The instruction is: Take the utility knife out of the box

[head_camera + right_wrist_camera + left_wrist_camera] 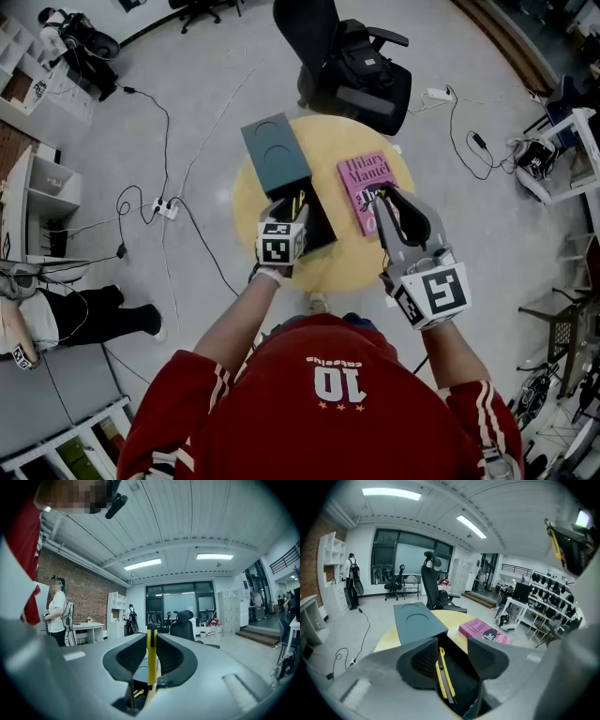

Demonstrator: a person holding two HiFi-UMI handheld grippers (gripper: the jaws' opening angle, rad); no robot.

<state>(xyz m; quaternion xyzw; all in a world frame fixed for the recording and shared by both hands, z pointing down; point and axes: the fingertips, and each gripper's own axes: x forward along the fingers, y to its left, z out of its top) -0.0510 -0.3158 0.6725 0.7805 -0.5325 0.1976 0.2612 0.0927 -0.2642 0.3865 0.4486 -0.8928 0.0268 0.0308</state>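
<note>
An open black box stands on the round yellow table. A yellow utility knife lies inside it. My left gripper reaches down into the box and is open. In the left gripper view the left gripper has its jaws on either side of that knife, not touching it. My right gripper hovers over the pink book. It is shut on a second yellow utility knife, held upright between the pads. The right gripper also shows at the upper right of the left gripper view.
The box's dark teal lid lies on the table behind the box. A black office chair with a backpack stands beyond the table. Cables and a power strip lie on the floor to the left. A seated person's legs are at the left edge.
</note>
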